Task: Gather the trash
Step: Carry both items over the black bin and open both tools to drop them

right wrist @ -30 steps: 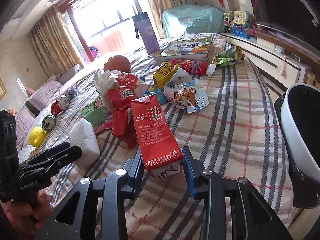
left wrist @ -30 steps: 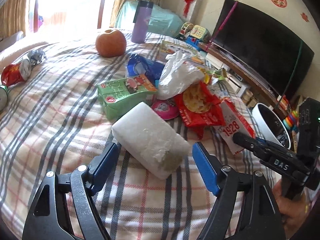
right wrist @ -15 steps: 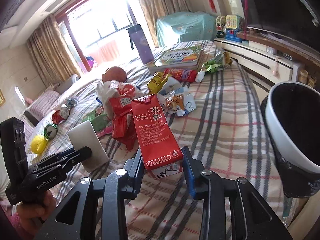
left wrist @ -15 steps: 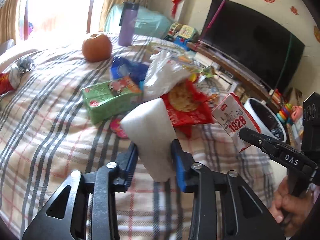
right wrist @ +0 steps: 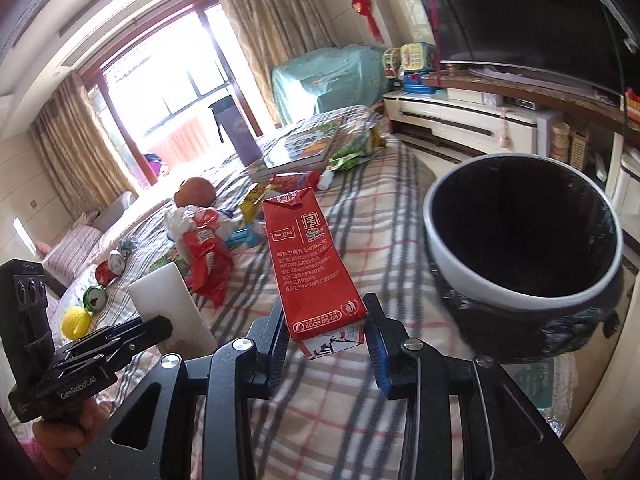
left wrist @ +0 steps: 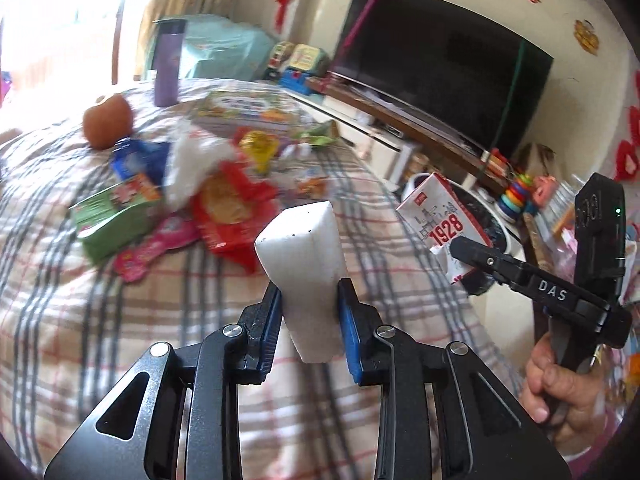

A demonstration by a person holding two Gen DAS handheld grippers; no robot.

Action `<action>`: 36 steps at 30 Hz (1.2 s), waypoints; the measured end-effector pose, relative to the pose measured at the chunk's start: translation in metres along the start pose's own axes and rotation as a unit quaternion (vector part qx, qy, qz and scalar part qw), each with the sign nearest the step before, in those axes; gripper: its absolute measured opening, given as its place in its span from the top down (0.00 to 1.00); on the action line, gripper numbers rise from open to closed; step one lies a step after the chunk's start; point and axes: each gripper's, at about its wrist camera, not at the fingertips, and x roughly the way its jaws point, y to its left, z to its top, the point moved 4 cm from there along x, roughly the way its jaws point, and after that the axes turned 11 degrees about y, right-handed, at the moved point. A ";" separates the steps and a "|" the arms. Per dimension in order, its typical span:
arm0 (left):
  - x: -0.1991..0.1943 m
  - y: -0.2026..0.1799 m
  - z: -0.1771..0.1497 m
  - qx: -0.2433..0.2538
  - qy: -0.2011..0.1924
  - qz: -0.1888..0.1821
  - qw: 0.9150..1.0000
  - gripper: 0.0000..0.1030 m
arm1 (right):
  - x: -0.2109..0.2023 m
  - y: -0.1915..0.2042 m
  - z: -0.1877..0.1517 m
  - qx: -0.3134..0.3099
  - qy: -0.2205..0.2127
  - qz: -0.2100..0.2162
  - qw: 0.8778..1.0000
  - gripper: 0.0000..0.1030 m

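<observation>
My left gripper (left wrist: 310, 308) is shut on a white foam block (left wrist: 304, 264) and holds it upright above the plaid bed. My right gripper (right wrist: 326, 320) is shut on a red milk carton (right wrist: 310, 264), lifted above the bed's edge. The carton also shows in the left wrist view (left wrist: 438, 216), and the foam block in the right wrist view (right wrist: 168, 304). A white bin with a black liner (right wrist: 516, 296) stands just right of the carton, beside the bed. A pile of trash lies on the bed: a green carton (left wrist: 116, 216), a red snack bag (left wrist: 230, 208) and a white plastic bag (left wrist: 192, 160).
An apple (left wrist: 107, 126), a purple bottle (left wrist: 167, 68) and a book (right wrist: 304, 146) sit at the far end of the bed. Crushed cans (right wrist: 104, 272) and a yellow ball (right wrist: 76, 320) lie at the left. A TV (left wrist: 436, 64) on a low cabinet lines the right wall.
My left gripper closed on the foam block, lifted it off the bed and swung right. My right gripper carried the red carton closer to the bin.
</observation>
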 end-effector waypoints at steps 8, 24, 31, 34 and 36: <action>0.018 -0.049 0.021 0.044 0.009 -0.036 0.998 0.75 | -0.022 -0.036 -0.002 0.035 -0.019 -0.022 0.999 0.65; 0.057 -0.111 0.053 0.089 0.030 -0.066 0.993 0.75 | -0.047 -0.099 0.002 0.083 -0.037 -0.066 0.994 0.65; 0.074 -0.134 0.070 0.103 0.045 -0.079 0.991 0.75 | -0.049 -0.119 0.009 0.095 -0.034 -0.085 0.991 0.65; 0.081 -0.142 0.076 0.106 0.051 -0.084 0.989 0.75 | -0.050 -0.126 0.013 0.096 -0.031 -0.093 0.991 0.65; 0.086 -0.147 0.081 0.108 0.054 -0.087 0.989 0.75 | -0.050 -0.132 0.017 0.098 -0.030 -0.097 0.990 0.65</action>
